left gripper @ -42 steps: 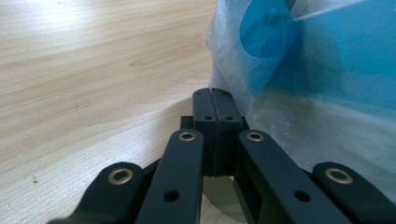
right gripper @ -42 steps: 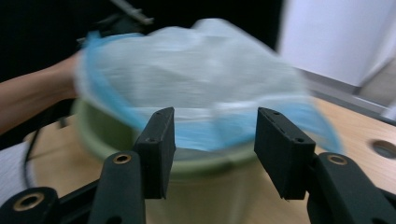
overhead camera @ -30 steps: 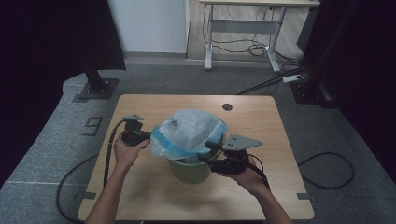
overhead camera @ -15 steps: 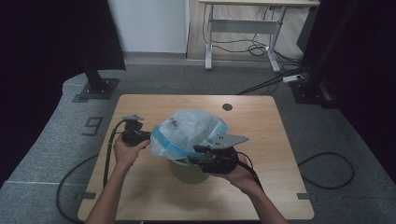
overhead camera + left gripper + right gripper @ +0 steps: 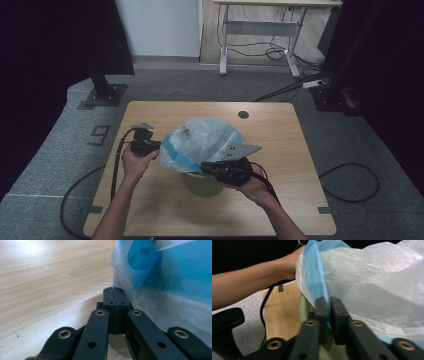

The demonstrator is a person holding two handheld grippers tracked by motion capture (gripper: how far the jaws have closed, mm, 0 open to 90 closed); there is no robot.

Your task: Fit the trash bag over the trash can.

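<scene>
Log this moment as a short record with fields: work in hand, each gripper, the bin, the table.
work: fitting a plastic bag with a blue band over a small green bin
left gripper: jaws shut, pinching the bag's edge at its left side
right gripper: jaws have just been closing, now clamped on the bag's blue edge by the bin's rim
bin: upright, top covered by the bag
table: pale wood, with a round hole near the far edge
</scene>
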